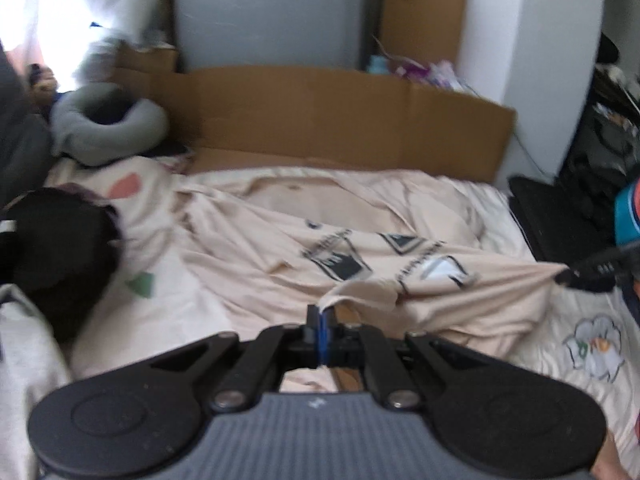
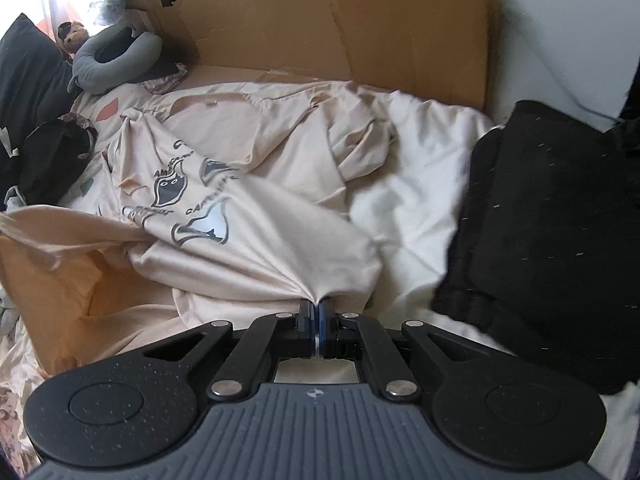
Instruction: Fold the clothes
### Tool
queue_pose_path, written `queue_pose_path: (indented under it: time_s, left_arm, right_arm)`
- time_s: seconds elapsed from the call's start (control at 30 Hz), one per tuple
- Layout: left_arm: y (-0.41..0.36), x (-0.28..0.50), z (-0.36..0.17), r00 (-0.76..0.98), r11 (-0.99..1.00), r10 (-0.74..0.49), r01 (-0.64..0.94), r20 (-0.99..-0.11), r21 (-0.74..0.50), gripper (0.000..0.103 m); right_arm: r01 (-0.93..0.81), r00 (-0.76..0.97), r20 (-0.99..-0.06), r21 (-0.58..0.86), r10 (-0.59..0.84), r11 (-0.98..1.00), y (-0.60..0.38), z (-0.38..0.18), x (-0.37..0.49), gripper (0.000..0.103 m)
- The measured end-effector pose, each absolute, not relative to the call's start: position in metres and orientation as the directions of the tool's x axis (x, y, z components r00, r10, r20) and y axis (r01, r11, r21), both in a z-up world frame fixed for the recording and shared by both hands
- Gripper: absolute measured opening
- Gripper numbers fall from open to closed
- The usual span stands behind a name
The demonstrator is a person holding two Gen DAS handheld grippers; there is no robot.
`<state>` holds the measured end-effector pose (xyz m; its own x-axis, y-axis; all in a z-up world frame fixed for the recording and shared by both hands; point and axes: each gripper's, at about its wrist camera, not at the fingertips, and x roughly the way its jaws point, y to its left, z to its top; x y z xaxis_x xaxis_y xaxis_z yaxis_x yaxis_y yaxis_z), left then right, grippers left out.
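Left gripper (image 1: 322, 312) clamps the beige T-shirt (image 1: 360, 240) hem. Right gripper (image 2: 316, 306) pinches its other corner; shirt stretches ahead of both.

Soft daylight from the upper left, blown out at the window.
Overexposed white glare at the window (image 1: 60, 28) in both views, washing out detail there. Smeared all over by motion blur in the left wrist view, with the print on the beige shirt (image 1: 360, 240) unreadable; sharper in the right wrist view, print lettering partly legible. Strong fisheye bending and dark vignetted corners at the edges. Gentle, diffuse shadows in the cloth folds; black fabric (image 2: 560, 240) nearly featureless.
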<state>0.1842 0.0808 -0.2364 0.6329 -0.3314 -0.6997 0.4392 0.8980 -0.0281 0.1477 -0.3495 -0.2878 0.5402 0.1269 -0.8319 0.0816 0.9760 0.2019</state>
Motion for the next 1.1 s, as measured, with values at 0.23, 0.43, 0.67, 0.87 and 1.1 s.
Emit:
queue_pose_path:
  time_s: [0.23,0.43,0.67,0.87,1.1]
  left_arm:
    - [0.119,0.175,-0.208,0.680,0.937,-0.300,0.342,-0.669,-0.073,0.000]
    - [0.144,0.156,-0.199,0.699,0.955,-0.271,0.284,-0.662,-0.091,0.000]
    - [0.168,0.130,-0.192,0.707,0.970,-0.232,0.222,-0.668,-0.102,0.000]
    - [0.183,0.107,-0.196,0.716,0.985,-0.162,0.160,-0.679,-0.067,0.000]
    - [0.210,0.096,-0.209,0.708,0.997,-0.074,0.058,-0.702,-0.047,0.000]
  right_arm:
    - [0.082,0.539,-0.837,0.164,0.095,0.983,-0.362,-0.264,0.128,0.000]
    - [0.098,0.521,-0.851,0.133,0.063,0.986,-0.372,-0.253,0.112,0.000]
    - [0.127,0.520,-0.854,0.097,0.017,0.987,-0.391,-0.238,0.102,0.000]
    - [0.129,0.493,-0.870,0.103,0.026,0.986,-0.397,-0.251,0.098,0.000]
    - [0.094,0.447,-0.892,0.129,0.074,0.987,-0.378,-0.292,0.092,0.013]
